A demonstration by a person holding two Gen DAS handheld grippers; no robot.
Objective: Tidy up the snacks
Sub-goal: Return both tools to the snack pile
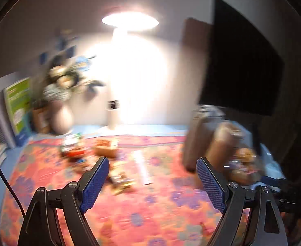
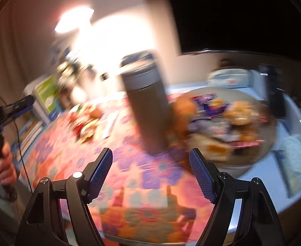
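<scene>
Both frames motion-blurred, detail poor. Left gripper [image 1: 152, 181] spread wide, nothing between the pads, hanging over the floral cloth [image 1: 129, 215]. Right gripper [image 2: 150, 172] likewise released, empty, over the same cloth. Loose snacks [image 1: 101, 155] scattered mid-table beyond the left gripper: small wrapped packets, red and brown, exact types unreadable; one pale flat stick pack just right of them. More snacks [image 2: 228, 119] already piled in the round tray [image 2: 253, 157] at the right of the table, behind and beside a tall grey flask [image 2: 148, 106]. Judged handling: packets light, foil or plastic film, crinkly and slippery, contents likely crushable, so gentle pinch only. Best hold probably across a packet's narrow width near the middle, or on a sealed end flap if lying flat; flat ones may need an edge scooped first. Risk: flask standing near the path to the tray, easy to knock. Vase [image 1: 61, 116] and lamp [image 1: 129, 20] at the back, well apart from the work.
</scene>
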